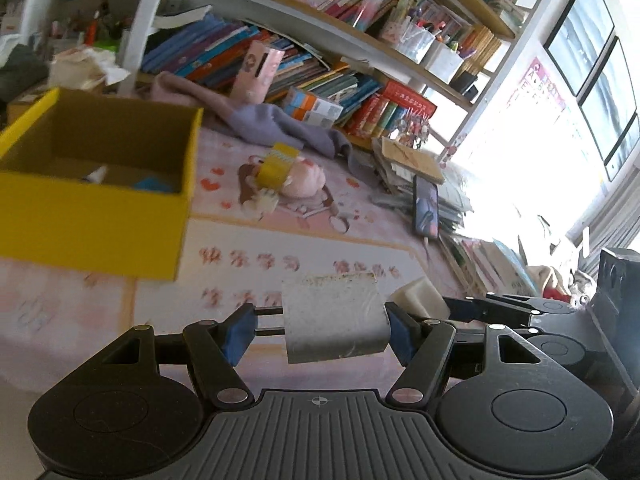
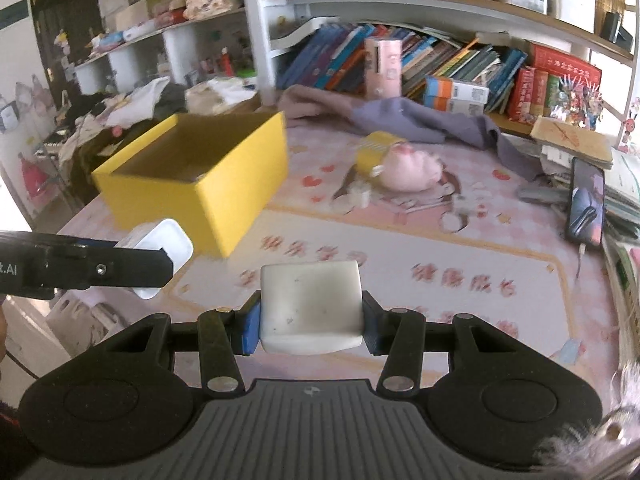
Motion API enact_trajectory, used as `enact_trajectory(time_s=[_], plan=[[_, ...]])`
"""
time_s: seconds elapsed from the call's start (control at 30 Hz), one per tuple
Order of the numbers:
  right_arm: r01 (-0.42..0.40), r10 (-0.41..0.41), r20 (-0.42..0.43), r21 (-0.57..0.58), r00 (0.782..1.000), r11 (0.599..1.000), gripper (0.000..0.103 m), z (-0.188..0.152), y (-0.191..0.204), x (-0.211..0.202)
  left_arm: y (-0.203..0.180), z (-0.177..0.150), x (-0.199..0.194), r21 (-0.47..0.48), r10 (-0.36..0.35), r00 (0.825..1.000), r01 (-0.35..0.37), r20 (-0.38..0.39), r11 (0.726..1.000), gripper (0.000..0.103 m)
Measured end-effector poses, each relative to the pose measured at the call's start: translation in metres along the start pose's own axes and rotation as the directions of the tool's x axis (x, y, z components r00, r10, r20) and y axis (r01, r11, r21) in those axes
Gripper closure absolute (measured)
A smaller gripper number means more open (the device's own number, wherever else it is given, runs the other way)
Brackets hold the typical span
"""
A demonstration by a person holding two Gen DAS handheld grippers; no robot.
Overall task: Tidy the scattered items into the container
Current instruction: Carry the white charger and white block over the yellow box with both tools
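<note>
My left gripper (image 1: pixel 320 320) is shut on a white rounded adapter-like block (image 1: pixel 334 320). Two thin dark pins reach from the block's left side to the left pad. My right gripper (image 2: pixel 312 312) is shut on a white, slightly dirty rounded block (image 2: pixel 312 308). Both are held above the pink desk mat (image 2: pixel 460 300). The open yellow box (image 1: pixel 100 216) stands ahead to the left, with a white and a blue item inside. In the right wrist view the box (image 2: pixel 240 184) lies ahead left, and the left gripper's finger (image 2: pixel 120 266) and its block (image 2: pixel 168 242) show beside it.
A pink plush (image 2: pixel 412 172) with a small yellow pack (image 2: pixel 374 152) lies mid-mat among small white bits. A purple cloth (image 2: pixel 420 120) lies behind it. A phone (image 2: pixel 586 204) leans on stacked books at right. Crowded bookshelves (image 2: pixel 440 64) close off the back.
</note>
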State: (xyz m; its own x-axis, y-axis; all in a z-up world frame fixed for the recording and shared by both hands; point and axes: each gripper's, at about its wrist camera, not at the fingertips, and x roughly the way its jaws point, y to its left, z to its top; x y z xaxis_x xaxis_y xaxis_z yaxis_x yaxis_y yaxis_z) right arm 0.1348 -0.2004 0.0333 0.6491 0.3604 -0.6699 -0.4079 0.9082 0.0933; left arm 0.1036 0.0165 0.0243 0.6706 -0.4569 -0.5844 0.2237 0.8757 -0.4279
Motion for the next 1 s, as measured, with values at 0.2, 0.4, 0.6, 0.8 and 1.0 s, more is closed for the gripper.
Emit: enact_trajectory(time_s=[0.2, 0.4, 0.6, 0.8, 1.0], plan=[[-0.024, 0.024, -0.016, -0.003, 1.0, 1.0, 0.058, -0.024, 0.055, -0.013, 0.019, -0.02, -0.044, 0.061, 0.073, 0.997, -0.073, 0.007, 0.995, 0.035], [-0.052, 0.051, -0.021, -0.05, 0.998, 0.997, 0.058, -0.027, 0.092, -0.017, 0.036, -0.037, -0.069, 0.016, 0.081, 0.997, -0.081, 0.016, 0.997, 0.035], [-0.091, 0.087, -0.038, -0.106, 0.995, 0.99, 0.058, -0.028, 0.12, -0.016, 0.049, -0.049, -0.088, -0.022, 0.098, 0.995, -0.097, 0.03, 0.995, 0.035], [-0.115, 0.11, -0.048, -0.134, 0.993, 0.984, 0.058, -0.028, 0.139, -0.014, 0.06, -0.054, -0.1, -0.034, 0.129, 0.991, -0.128, 0.041, 0.991, 0.035], [-0.12, 0.113, -0.055, -0.147, 0.992, 0.982, 0.058, -0.028, 0.149, -0.011, 0.066, -0.056, -0.107, -0.03, 0.15, 0.987, -0.149, 0.049, 0.988, 0.035]])
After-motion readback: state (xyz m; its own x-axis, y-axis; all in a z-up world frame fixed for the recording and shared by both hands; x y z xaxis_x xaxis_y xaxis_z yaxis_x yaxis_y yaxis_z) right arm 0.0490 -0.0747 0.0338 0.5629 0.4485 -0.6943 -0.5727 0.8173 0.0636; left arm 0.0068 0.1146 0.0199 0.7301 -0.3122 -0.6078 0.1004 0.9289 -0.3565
